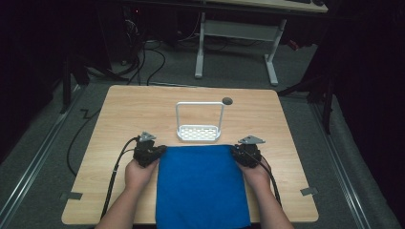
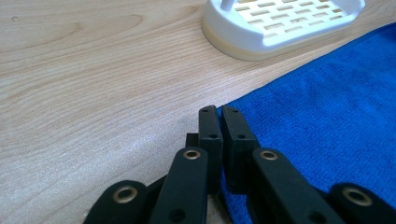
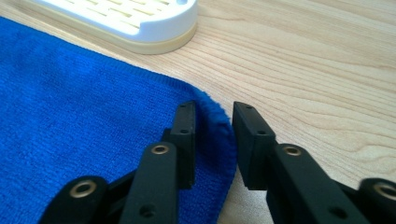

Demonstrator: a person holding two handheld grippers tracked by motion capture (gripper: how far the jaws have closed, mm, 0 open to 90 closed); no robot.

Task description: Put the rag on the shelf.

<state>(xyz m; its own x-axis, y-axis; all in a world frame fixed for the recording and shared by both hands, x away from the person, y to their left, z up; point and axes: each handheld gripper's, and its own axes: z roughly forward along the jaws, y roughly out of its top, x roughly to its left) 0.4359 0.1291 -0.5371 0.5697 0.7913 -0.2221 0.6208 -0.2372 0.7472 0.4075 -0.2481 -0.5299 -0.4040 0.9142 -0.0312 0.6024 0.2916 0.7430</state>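
Observation:
A blue cloth (image 1: 200, 186) lies flat on the wooden table (image 1: 129, 114), its near edge hanging over the front. My left gripper (image 1: 160, 150) sits at the cloth's far left corner, and in the left gripper view the left gripper (image 2: 219, 112) is shut on that corner of the cloth (image 2: 327, 116). My right gripper (image 1: 235, 150) is at the far right corner. There the right gripper (image 3: 215, 109) is open, its jaws standing either side of the cloth's (image 3: 70, 116) rounded corner edge.
A white slotted rack (image 1: 199, 134) with a tall wire hoop stands just beyond the cloth's far edge, close to both grippers; the rack (image 2: 280, 28) (image 3: 130, 18) shows low ahead. A dark round spot (image 1: 227, 100) marks the table behind it. Bare wood lies left and right.

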